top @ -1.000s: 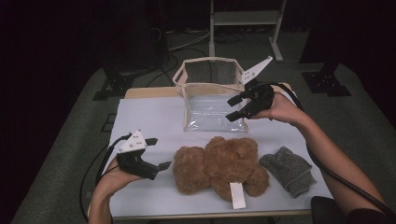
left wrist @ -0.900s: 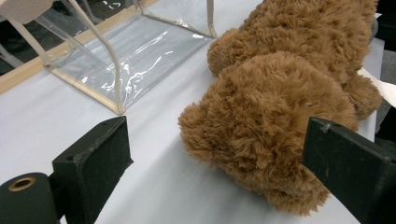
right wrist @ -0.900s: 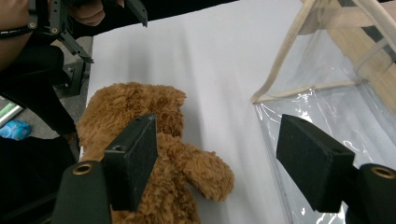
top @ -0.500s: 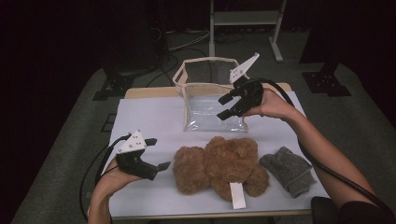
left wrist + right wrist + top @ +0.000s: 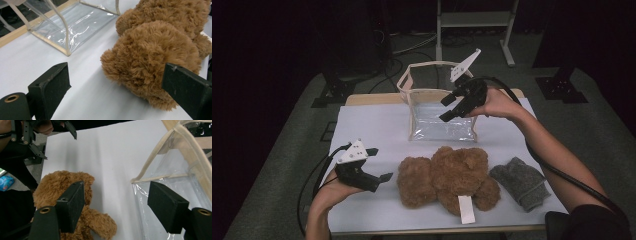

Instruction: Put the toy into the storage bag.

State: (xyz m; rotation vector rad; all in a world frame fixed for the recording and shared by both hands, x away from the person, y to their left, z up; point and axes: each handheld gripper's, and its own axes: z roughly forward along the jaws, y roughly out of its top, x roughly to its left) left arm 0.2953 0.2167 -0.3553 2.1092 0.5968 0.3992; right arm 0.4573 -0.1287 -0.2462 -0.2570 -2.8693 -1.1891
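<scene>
The clear bag (image 5: 443, 107) is standing open on the white worktop (image 5: 372, 125), serving as the landmark. The right gripper (image 5: 451, 107) is hovering over its right rim, jaws spread wide and gripping nothing. The brown teddy bear (image 5: 447, 175) is lying just in front of the bag. The left gripper (image 5: 379, 165) is waiting left of the bear, jaws open and empty. A grey cloth (image 5: 522, 182) is lying front-right of the bag.

Both tongs (image 5: 378, 164) (image 5: 451, 107) agape, empty

One fluffy brown teddy bear (image 5: 447, 175), one clear plastic bag with beige trim (image 5: 439, 107), one grey knitted sock (image 5: 521, 181), all on one white-covered table (image 5: 377, 125).
</scene>
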